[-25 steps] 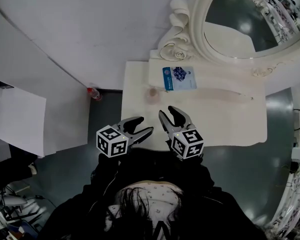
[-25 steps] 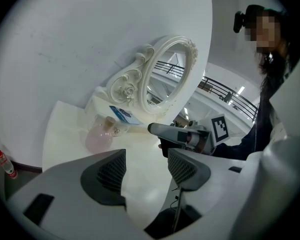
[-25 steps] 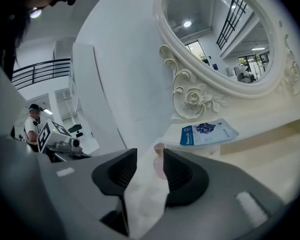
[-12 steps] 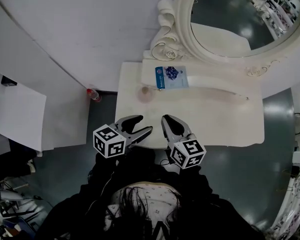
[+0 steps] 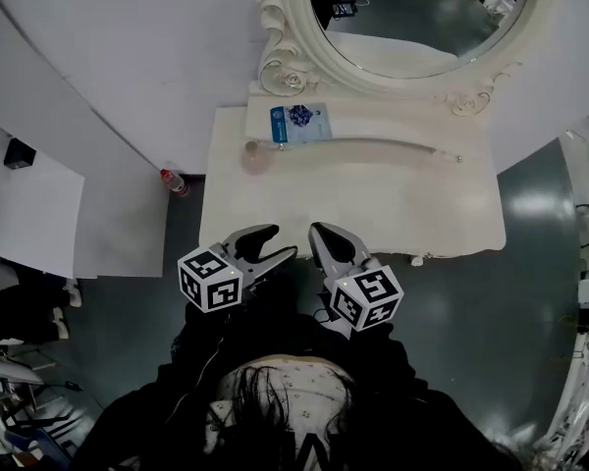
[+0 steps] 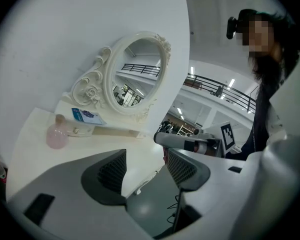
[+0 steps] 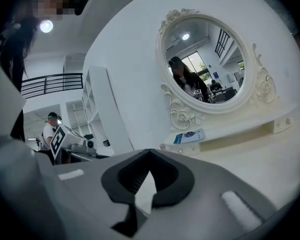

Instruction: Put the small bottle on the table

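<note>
Apparently the placing was already done. The small pink bottle (image 5: 252,155) was noted upright on the white vanity table (image 5: 393,199). It stood ahead of the left claw (image 5: 283,243) and a little to that claw's left, well apart from both claws. A blue packet (image 5: 299,123) lay near it, further ahead on the raised ledge below the oval mirror (image 5: 412,8).

Left claw: released. Its jaws were held wide apart, and only the table's near edge and the floor were seen through the gap.

Right claw (image 5: 322,235): clenched, pad tips touching. Its jaws had just been closing, and nothing was caught between them.

Both claws were held short of the table's near edge, close in front of the person's body, with neither touching the table.

A red-capped bottle (image 5: 174,181) was also noted on the floor. It lay ahead of the left claw and further to its left, beside the table and untouched.

Judged: if the pink bottle was the one meant, nothing was left to do. If the red-capped one was meant, the whole task remained.
</note>
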Available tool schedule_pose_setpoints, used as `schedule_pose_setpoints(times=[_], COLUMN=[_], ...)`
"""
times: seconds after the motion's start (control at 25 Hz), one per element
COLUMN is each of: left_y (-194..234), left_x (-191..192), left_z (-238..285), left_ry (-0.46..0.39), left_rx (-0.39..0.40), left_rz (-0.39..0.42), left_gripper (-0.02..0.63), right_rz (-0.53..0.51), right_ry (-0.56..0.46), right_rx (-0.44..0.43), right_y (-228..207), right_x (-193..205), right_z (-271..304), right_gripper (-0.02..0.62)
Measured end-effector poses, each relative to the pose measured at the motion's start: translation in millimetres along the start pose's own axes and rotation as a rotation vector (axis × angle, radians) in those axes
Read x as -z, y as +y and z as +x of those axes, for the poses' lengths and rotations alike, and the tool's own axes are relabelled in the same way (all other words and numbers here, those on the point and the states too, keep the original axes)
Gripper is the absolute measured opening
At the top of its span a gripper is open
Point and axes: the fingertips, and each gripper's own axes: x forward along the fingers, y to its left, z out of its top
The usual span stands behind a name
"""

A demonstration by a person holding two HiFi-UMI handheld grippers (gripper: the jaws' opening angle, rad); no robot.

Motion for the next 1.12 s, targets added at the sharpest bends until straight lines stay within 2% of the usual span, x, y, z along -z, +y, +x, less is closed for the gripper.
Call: schedule_pose_setpoints(times=[0.44,0.76,1.12], left_y=[-87.7,-121.9,-123.7], left_x=[66.7,86.0,81.9], left_z=[-8.2,-33.6,-61.6], left_ry=[-0.011,-0.033,-0.043], left_rx=[-0.013,-0.031,-0.043], left_rz=[-0.006,0.011,0.052], left_gripper=[0.252,0.233,0.105], right_rz=[-0.017,-0.011,-0.033], right_ry=[0.036,0.033,0.02], right_rx=[-0.046,-0.094,-0.105], right_y=[32.7,60.6,88.0], right_x=[39.5,53.4,54.3], right_z=[-95.8,-120.0,-114.2], right_gripper=[0.009,0.009,0.009])
